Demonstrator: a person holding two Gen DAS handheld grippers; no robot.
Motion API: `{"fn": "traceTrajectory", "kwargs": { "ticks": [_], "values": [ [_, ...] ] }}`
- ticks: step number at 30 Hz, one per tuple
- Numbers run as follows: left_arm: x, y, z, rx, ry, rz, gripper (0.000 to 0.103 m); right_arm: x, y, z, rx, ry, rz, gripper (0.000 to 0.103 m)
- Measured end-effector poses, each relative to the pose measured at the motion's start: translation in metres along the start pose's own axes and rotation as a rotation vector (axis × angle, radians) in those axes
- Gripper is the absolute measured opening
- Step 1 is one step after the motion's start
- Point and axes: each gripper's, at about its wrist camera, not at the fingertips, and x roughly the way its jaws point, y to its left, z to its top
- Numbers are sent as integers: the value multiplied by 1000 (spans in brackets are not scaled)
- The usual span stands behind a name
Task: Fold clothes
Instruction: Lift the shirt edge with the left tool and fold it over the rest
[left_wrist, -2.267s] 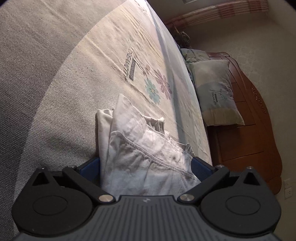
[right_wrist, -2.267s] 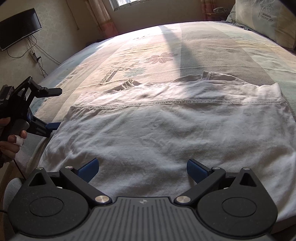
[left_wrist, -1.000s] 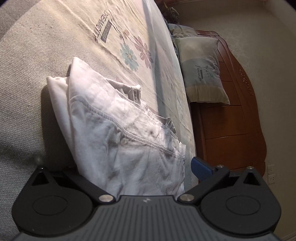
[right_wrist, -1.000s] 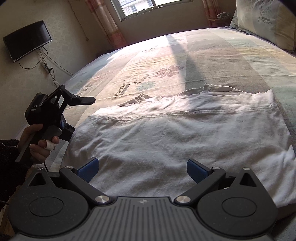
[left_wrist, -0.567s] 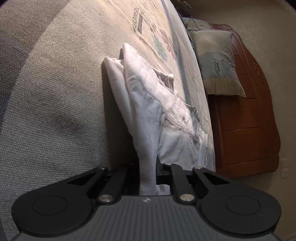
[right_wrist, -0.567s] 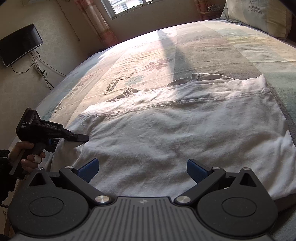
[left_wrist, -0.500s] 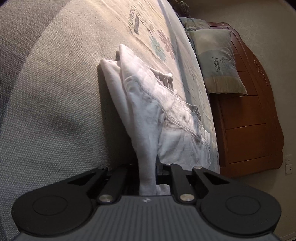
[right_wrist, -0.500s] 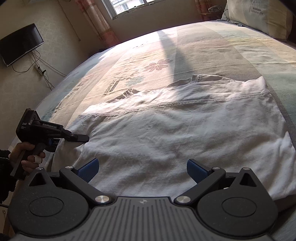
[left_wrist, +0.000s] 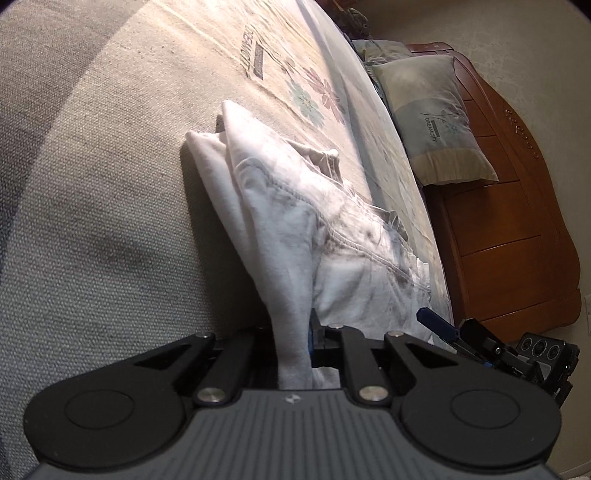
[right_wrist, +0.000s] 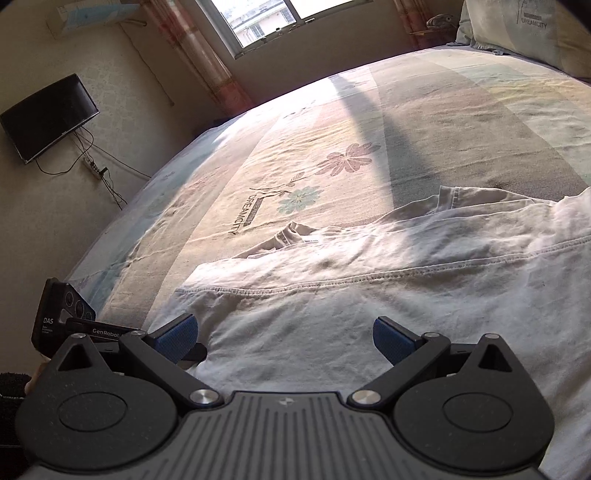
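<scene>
The left tool (left_wrist: 293, 341), spread a second ago, is now pinching the near edge of the white T-shirt (right_wrist: 369, 306) lying on the bed (right_wrist: 424, 122); the right tool (right_wrist: 284, 336) hovers spread over that hem, so lifting for a fold looks imminent

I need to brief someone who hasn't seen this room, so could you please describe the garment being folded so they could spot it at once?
Start from the big bed with the flowered sheet. Near its closest edge lies a white shirt, spread flat with a stitched hem line running across it. It is the only garment on the bed, and the left gripper is pinching one corner.
</scene>
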Motion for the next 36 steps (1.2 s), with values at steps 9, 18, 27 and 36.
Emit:
{"fn": "traceTrajectory", "kwargs": {
  "ticks": [9,18,27,36],
  "values": [
    [-1,1,-1,15,-5,0,12,60,-4,9,22,-2,-62,103],
    [-1,-1,0,29,0,4,12,96,-6,38,-23,-46,-139,103],
    [-1,-5,-3,39,-21,23,12,35,20,-13,12,-5,-160,103],
    [1,-26,-4,75,-32,128,12,-2,33,-56,19,67,-172,103]
  ]
}}
